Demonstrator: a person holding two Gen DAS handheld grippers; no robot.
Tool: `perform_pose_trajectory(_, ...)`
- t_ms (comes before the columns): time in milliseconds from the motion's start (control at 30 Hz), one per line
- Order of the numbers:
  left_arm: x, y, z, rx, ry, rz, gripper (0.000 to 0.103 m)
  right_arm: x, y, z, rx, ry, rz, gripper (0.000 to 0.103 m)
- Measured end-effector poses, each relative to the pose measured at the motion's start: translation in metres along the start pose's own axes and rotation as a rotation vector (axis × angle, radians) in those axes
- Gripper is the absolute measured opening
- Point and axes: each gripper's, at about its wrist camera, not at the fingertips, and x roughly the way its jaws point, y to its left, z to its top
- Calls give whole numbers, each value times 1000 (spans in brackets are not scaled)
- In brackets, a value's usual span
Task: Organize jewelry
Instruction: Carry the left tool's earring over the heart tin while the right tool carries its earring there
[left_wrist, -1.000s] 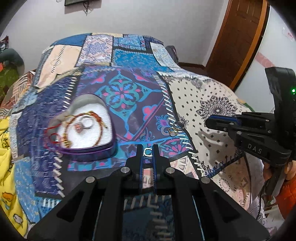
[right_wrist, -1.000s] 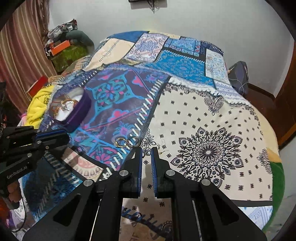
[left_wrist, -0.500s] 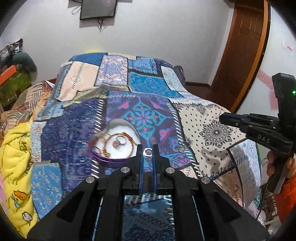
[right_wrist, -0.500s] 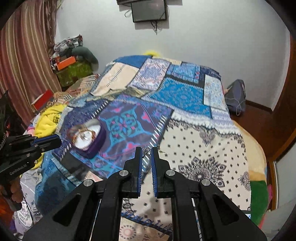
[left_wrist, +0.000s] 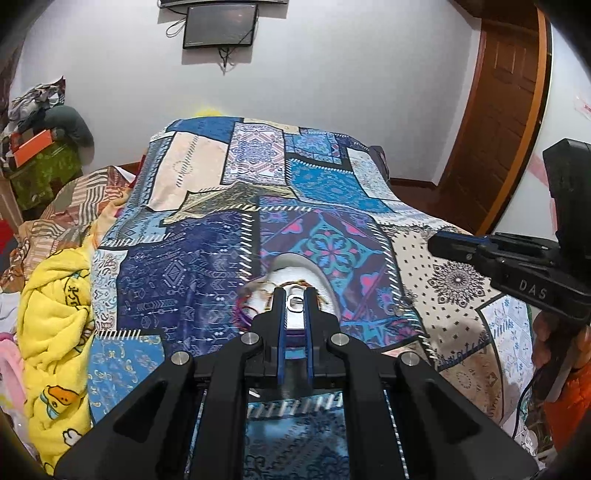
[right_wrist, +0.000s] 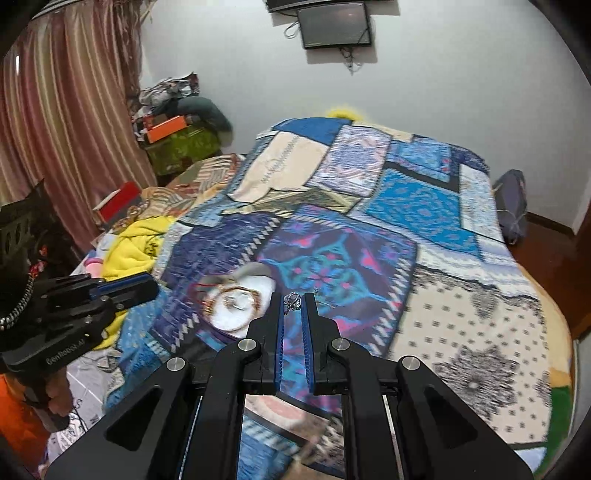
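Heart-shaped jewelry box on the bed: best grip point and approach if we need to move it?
Grip the purple side wall of the heart-shaped jewelry box at its near edge, one finger inside the rim, one outside, coming from above. It lies flat and open on the quilt, too wide to span, and bracelets fill the white lining. Likely both grippers must first drop their rings.

Both views are evenly lit by soft indoor light, bright on the white far wall (left_wrist: 332, 92) and without hard shadows. Fisheye bending curves the door (left_wrist: 502, 110) at the right and the curtain (right_wrist: 62, 129) at the left, and black vignette fills the corners. The right wrist view is motion-smeared across the bedspread (right_wrist: 461, 314); the left wrist view is sharper, slightly soft near the centre.
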Motion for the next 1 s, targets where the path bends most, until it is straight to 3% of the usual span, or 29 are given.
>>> perform_pose_trajectory(433, 25, 24, 7, -27, 24, -51, 7, 53, 37, 1, -97, 94, 90, 8)
perform_pose_trajectory(600, 42, 26, 9, -28, 49, -86, 7, 70, 43, -6, -119, 141, 96, 8)
perform_pose_trajectory(1000, 69, 34, 0, -42, 106, -92, 7, 86, 41, -11, -123, 191, 104, 8)
